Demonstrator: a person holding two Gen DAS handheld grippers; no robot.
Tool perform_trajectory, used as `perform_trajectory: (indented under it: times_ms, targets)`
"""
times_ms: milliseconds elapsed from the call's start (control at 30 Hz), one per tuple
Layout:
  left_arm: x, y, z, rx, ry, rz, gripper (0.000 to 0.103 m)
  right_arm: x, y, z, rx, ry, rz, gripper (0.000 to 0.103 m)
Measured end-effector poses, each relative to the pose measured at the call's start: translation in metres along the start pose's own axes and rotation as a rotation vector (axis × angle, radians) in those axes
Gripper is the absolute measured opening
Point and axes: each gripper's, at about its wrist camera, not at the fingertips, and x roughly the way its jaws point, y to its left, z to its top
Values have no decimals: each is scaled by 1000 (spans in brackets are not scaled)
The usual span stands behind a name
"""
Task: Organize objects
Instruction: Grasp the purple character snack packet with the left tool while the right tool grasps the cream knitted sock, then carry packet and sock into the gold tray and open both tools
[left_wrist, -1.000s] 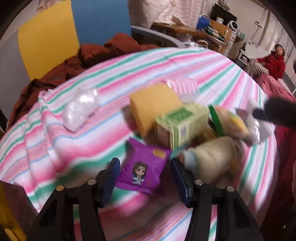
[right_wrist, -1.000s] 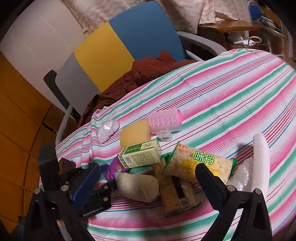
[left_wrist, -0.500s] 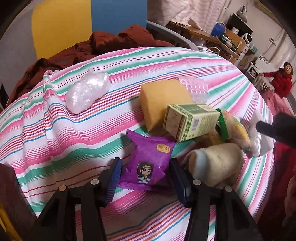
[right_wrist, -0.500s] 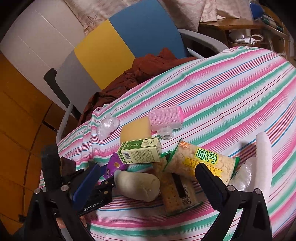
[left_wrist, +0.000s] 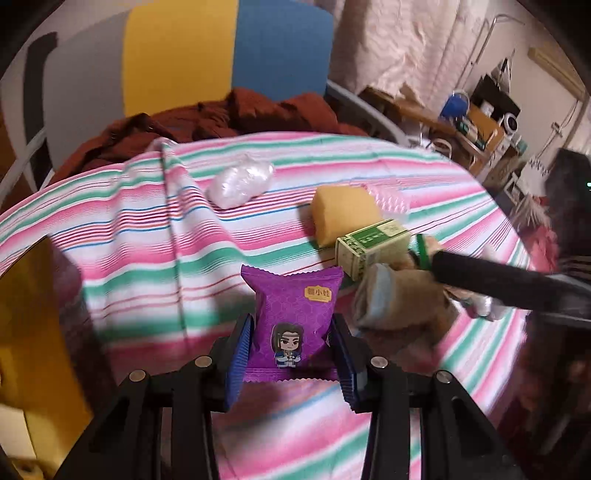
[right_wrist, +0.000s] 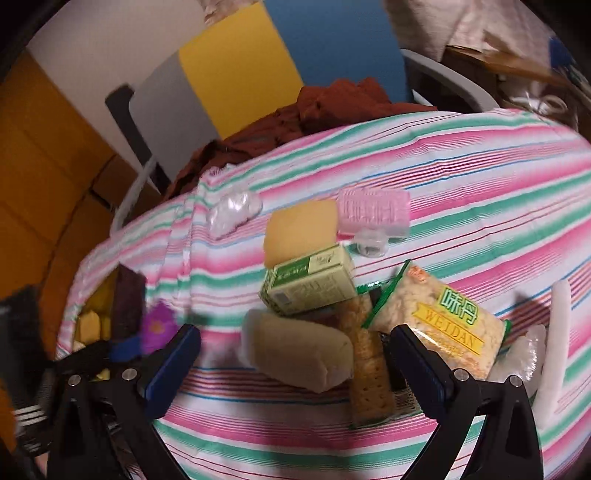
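Blue-padded fingers of the left gripper (left_wrist: 291, 354) press against both side edges of a purple snack packet (left_wrist: 293, 319), clamped on it; the packet stands upright between them with its cartoon figure facing the camera and its crimped top reaching above the pads, over the near part of the striped tablecloth (left_wrist: 147, 236). Whether its lower edge touches the cloth cannot be told.

Just right of the packet lies a beige wrapped roll (left_wrist: 399, 299), and beyond that a green carton (left_wrist: 373, 247) leaning on a yellow sponge (left_wrist: 341, 218). A clear plastic bundle (left_wrist: 240, 179) rests farther off to the left, apart from the pile.

In the right wrist view the right gripper (right_wrist: 295, 363) hangs with its fingers wide apart and nothing between the pads; the beige wrapped roll (right_wrist: 299, 356) and a cracker pack (right_wrist: 369, 376) lie on the cloth in the gap ahead of them. A green-edged snack bag (right_wrist: 443, 321) lies over the right finger's far side, the green carton (right_wrist: 310, 282) beyond the roll, then the yellow sponge (right_wrist: 301, 230) and a pink hair roller (right_wrist: 373, 214). A white tube (right_wrist: 557, 332) lies at the far right. The purple snack packet (right_wrist: 159, 326) shows blurred at the left, near the table edge.
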Motion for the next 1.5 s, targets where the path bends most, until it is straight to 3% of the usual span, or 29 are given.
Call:
perform_trajectory:
  times_ms: [367, 500, 700, 967, 1233, 1500]
  targets:
    - [-59, 4, -35, -16, -111, -12, 42, 31, 24, -7, -135, 50, -115, 101]
    - [-71, 12, -45, -48, -125, -10, 42, 43, 33, -11, -201, 64, -171, 75]
    - [-87, 24, -60, -82, -147, 13, 42, 38, 34, -12, -236, 59, -159, 71]
    - [-107, 48, -88, -139, -158, 58, 42, 22, 55, -21, -303, 31, -82, 71]
    - [-150, 99, -128, -267, -215, 139, 42, 0, 83, -28, -319, 4, 7, 71]
    - [-192, 155, -160, -413, -278, 258, 42, -37, 167, -57, -420, -44, 184, 71]
